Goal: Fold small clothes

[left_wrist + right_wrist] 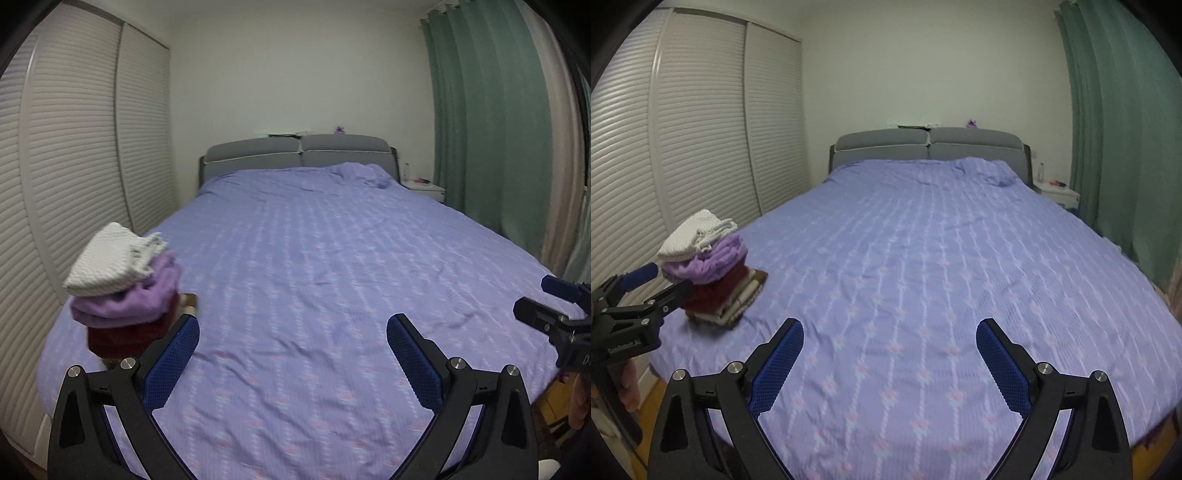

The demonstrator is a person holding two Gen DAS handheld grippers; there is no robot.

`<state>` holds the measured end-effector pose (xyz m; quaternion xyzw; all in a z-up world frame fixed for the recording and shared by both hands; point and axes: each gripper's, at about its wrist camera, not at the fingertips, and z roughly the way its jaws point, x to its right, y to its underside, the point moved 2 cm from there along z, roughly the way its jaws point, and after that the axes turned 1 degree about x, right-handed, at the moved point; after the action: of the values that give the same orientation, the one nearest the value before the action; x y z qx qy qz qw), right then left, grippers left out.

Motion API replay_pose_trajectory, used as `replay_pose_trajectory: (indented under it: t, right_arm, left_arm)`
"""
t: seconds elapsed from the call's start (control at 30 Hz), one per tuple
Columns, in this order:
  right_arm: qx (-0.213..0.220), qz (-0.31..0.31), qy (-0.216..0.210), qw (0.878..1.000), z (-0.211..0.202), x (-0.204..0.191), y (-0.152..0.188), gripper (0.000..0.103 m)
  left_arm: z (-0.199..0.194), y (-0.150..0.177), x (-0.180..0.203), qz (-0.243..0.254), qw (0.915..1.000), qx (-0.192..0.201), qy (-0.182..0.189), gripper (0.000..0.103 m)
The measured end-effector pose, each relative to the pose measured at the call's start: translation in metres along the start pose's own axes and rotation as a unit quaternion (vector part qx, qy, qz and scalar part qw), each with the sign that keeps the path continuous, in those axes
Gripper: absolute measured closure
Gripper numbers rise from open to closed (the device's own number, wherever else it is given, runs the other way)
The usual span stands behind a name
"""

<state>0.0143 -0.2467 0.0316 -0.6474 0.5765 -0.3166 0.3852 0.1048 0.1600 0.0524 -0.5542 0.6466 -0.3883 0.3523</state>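
A stack of folded small clothes (122, 291) sits near the left edge of the bed (314, 258): a white knit piece on top, a purple one under it, a dark red one below, beige and brown pieces at the bottom. It also shows in the right wrist view (709, 269). My left gripper (293, 332) is open and empty, just right of the stack. My right gripper (890, 334) is open and empty above the bed's near part. The right gripper shows at the right edge of the left wrist view (554, 314). The left gripper shows at the left edge of the right wrist view (635, 299).
A purple patterned cover (942, 258) lies over the bed. A grey headboard (931, 144) stands at the far end. A white slatted wardrobe (74, 166) lines the left side. Green curtains (491, 129) hang at the right, with a white nightstand (424, 190) beside them.
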Motion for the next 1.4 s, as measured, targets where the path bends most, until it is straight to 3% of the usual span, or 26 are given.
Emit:
replay_pose_trajectory:
  t: [0.17,0.47,1.4]
  right_arm:
    - [0.003,0.000,0.017,1.000,-0.019,0.023,0.020,0.008]
    - [0.002,0.030,0.015,0.999,-0.035,0.050,0.043,0.008]
    - [0.010,0.044,0.014,0.999,-0.044,0.056,0.049,0.008]
  left_arm:
    - [-0.011,0.011,0.037,0.009,0.9999,0.005,0.012,0.000]
    - [-0.015,0.022,0.070,0.023,0.9991,-0.004,0.036,0.000]
    - [-0.023,0.021,0.070,0.018,0.9984,-0.007,0.053,0.000]
